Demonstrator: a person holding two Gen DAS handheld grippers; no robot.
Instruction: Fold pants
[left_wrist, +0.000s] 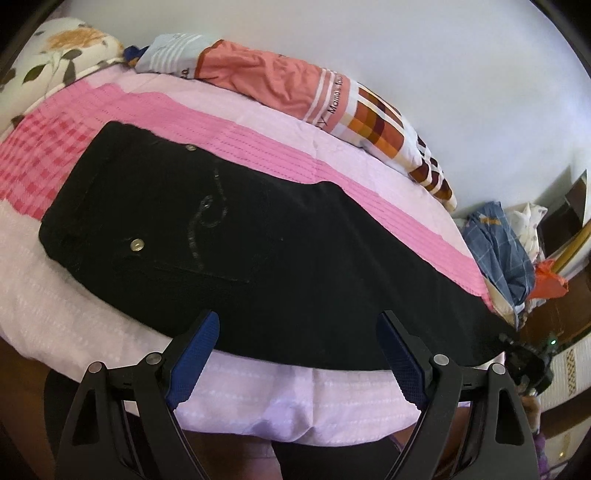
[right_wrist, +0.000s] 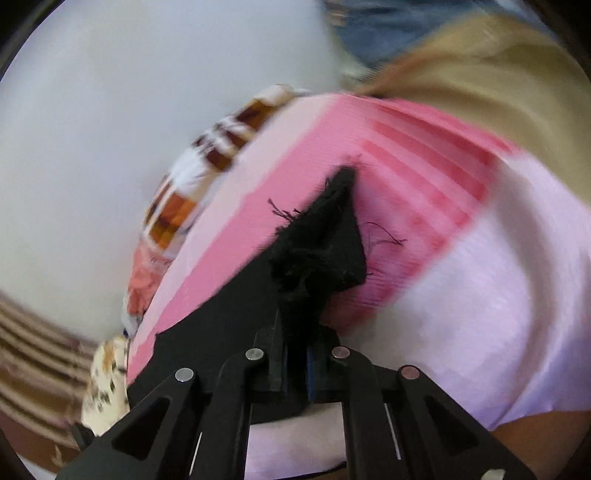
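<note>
Black pants (left_wrist: 236, 251) lie flat across a pink and lilac bedspread (left_wrist: 258, 144), waist at the left with two metal buttons, legs running to the right. My left gripper (left_wrist: 299, 332) is open and empty, its blue pads (left_wrist: 195, 354) hovering over the near edge of the pants. My right gripper (right_wrist: 297, 354) is shut on the frayed hem of the pants (right_wrist: 325, 236), holding it bunched above the bedspread (right_wrist: 480, 295). The right gripper also shows at the far right edge of the left wrist view (left_wrist: 524, 362), at the leg end.
A salmon and checked blanket (left_wrist: 314, 92) lies rolled along the bed's far side by the white wall. A floral pillow (left_wrist: 62, 55) is at the far left. A blue plaid cloth (left_wrist: 498, 251) and an orange bag (left_wrist: 550, 280) sit past the bed's right end.
</note>
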